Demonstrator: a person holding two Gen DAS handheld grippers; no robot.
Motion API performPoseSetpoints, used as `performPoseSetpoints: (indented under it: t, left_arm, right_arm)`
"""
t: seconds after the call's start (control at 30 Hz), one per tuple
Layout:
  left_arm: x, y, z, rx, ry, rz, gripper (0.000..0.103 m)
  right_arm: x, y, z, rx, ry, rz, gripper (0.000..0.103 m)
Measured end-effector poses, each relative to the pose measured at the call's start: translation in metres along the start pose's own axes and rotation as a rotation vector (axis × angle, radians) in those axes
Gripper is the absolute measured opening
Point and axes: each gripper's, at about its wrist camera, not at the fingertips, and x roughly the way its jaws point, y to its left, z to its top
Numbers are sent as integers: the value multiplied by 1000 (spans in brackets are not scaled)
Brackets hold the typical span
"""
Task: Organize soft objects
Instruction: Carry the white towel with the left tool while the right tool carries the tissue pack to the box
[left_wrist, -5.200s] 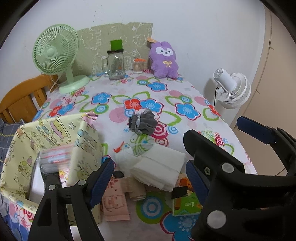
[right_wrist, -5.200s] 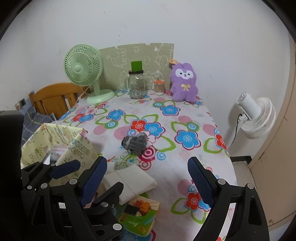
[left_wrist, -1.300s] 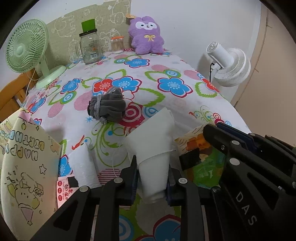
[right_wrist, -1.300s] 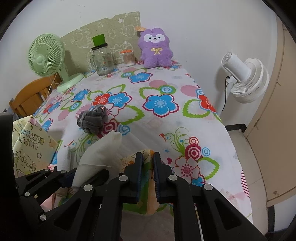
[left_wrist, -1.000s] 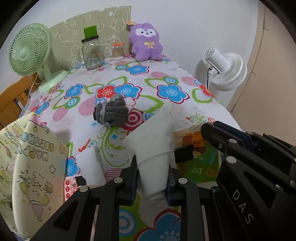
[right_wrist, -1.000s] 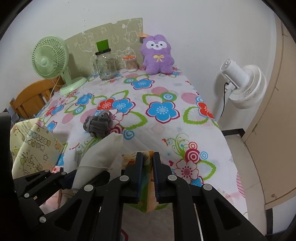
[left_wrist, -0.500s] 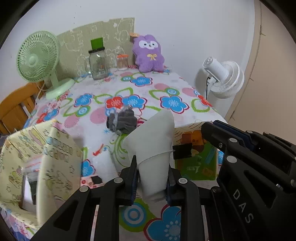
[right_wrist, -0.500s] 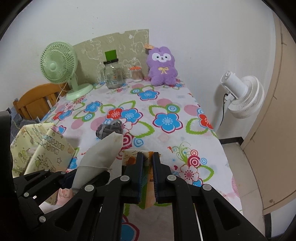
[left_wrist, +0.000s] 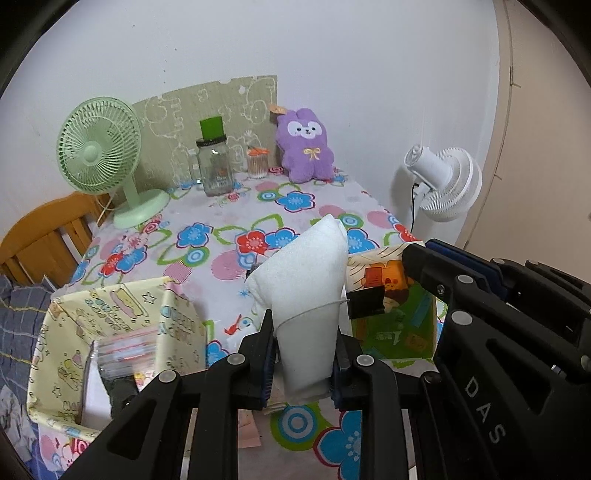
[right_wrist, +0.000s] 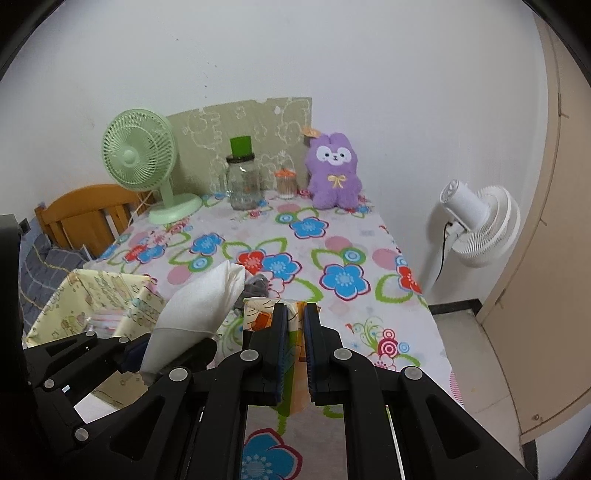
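My left gripper (left_wrist: 303, 328) is shut on a folded white cloth (left_wrist: 306, 291) and holds it upright above the table; the cloth also shows in the right wrist view (right_wrist: 199, 302). My right gripper (right_wrist: 295, 314) is shut on the rim of an orange and green cartoon bag (right_wrist: 258, 314), lifted beside the cloth; the bag shows in the left wrist view (left_wrist: 395, 317). A yellow patterned bag (left_wrist: 122, 325) stands open at the left with clear packets inside. A grey sock bundle (right_wrist: 258, 286) lies mostly hidden behind the cloth.
At the table's far end stand a green fan (left_wrist: 99, 155), a glass jar (left_wrist: 214, 166), a small cup (left_wrist: 256, 164) and a purple plush rabbit (left_wrist: 306, 147). A white fan (left_wrist: 447, 184) stands off the right edge. A wooden chair (left_wrist: 40, 236) is at left.
Both grippers have risen and drawn back with the cloth and the cartoon bag. The yellow bag has come into fuller view at left; the sock bundle is now mostly hidden.
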Motion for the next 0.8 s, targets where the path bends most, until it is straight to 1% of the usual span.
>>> performPoseSetpoints:
  t: [0.4,0.8]
  left_arm:
    - [-32,18,3,-8,-56,22,22]
    - [-54,52,6,-27,-102,55,22]
  right_arm:
    - [-29,27,11,-35,-51,12,12]
    - [-40,61,25,-70,-80,37,12]
